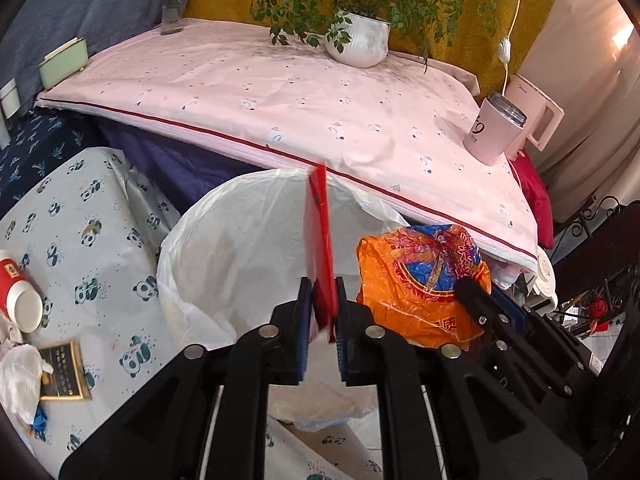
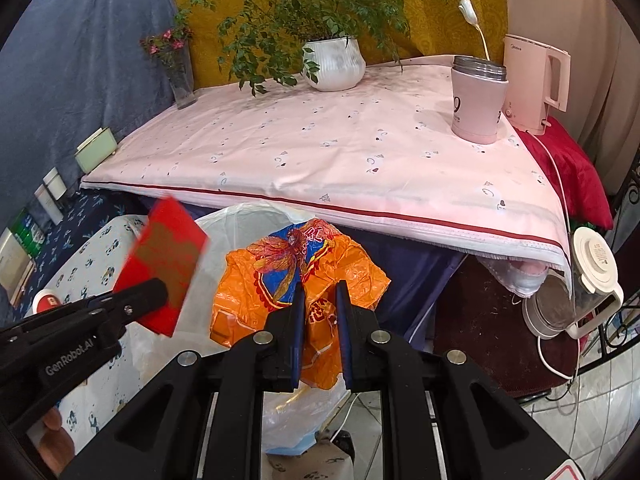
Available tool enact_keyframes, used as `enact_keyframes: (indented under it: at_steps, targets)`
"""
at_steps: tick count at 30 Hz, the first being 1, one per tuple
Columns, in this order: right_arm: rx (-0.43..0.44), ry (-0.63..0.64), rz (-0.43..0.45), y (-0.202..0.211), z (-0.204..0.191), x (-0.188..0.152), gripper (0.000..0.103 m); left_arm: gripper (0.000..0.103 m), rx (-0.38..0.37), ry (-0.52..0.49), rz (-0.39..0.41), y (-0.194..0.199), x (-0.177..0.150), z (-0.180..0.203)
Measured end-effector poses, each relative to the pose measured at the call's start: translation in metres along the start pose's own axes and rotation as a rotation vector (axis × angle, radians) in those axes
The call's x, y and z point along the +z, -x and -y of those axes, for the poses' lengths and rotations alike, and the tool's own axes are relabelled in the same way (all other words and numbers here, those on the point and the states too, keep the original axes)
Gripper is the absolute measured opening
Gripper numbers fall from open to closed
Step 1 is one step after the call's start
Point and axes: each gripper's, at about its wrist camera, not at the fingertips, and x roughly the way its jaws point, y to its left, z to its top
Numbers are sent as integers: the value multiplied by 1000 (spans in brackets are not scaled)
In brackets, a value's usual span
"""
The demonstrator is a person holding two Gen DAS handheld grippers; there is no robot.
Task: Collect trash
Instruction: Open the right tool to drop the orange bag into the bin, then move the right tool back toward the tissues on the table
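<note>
My left gripper [image 1: 323, 280] is shut on a flat red packet [image 1: 319, 240], held edge-on over the open white bin bag [image 1: 224, 248]. The packet also shows in the right wrist view [image 2: 166, 266], with the left gripper [image 2: 154, 294] clamped on its lower edge. My right gripper [image 2: 320, 286] is shut on a crumpled orange and blue plastic bag [image 2: 280, 276], held over the right rim of the white bin bag [image 2: 240, 216]. In the left wrist view the orange bag [image 1: 416, 280] hangs just right of the red packet, with the right gripper [image 1: 474, 290] on it.
A pink-clothed table [image 1: 280, 92] stands behind the bin with a potted plant [image 1: 358, 40], a vase [image 1: 174, 12], a pink cup [image 1: 494, 130] and a kettle [image 2: 536, 80]. A panda-print surface [image 1: 80, 240] at left holds a red-white bottle [image 1: 18, 296], crumpled tissue [image 1: 18, 376] and a framed plaque [image 1: 64, 372].
</note>
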Motion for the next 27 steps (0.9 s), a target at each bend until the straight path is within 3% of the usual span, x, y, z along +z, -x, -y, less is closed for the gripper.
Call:
enact_keyframes:
  at_steps: [2, 5, 17, 20, 24, 27]
  targets:
    - [6, -2, -3, -4, -1, 2, 14, 37, 17, 9, 5, -2, 1, -3]
    - [13, 5, -4, -8, -5, 5, 14, 51, 24, 44, 20, -1, 3, -11]
    - [42, 56, -4, -22, -35, 14, 17, 55, 117, 112, 57, 16, 0, -53]
    - [40, 75, -1, -25, -45, 16, 24, 58, 132, 134, 59, 19, -2, -62]
    - [45, 81, 31, -18, -55, 18, 52, 67, 158, 154, 85, 30, -5, -71]
    - [48, 89, 51, -9, -61, 18, 56, 72, 181, 152, 108, 40, -8, -73]
